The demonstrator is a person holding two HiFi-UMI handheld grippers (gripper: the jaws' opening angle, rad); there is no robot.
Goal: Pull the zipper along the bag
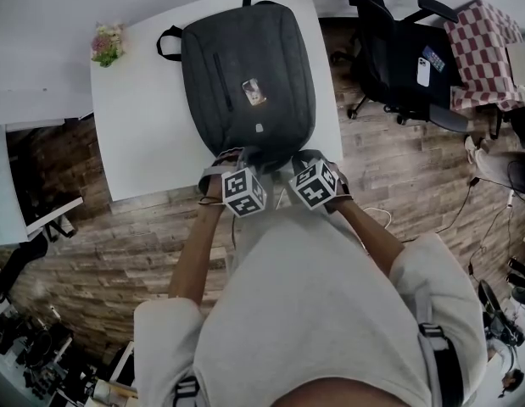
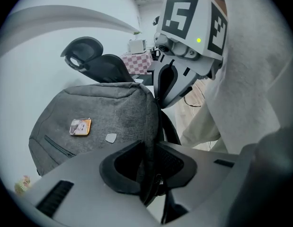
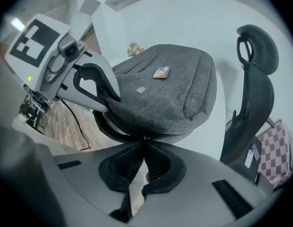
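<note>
A grey backpack [image 1: 245,75] lies flat on the white table [image 1: 135,142], with a small orange badge [image 1: 254,91] on its front. Both grippers meet at its near end, close to the table's front edge. My left gripper [image 2: 148,164] is shut on a fold of the bag's dark edge fabric, which stands upright between the pads. My right gripper [image 3: 145,143] sits just to the right of it, jaws shut with a small metal zipper pull [image 3: 145,137] pinched at the tips. The zipper track itself is hidden under the bag's rim.
A small bunch of flowers [image 1: 108,44] sits on the table's far left corner. A black office chair [image 1: 389,49] with a phone on it stands right of the table, beside a red checked cloth [image 1: 483,41]. Wood floor with cables lies below.
</note>
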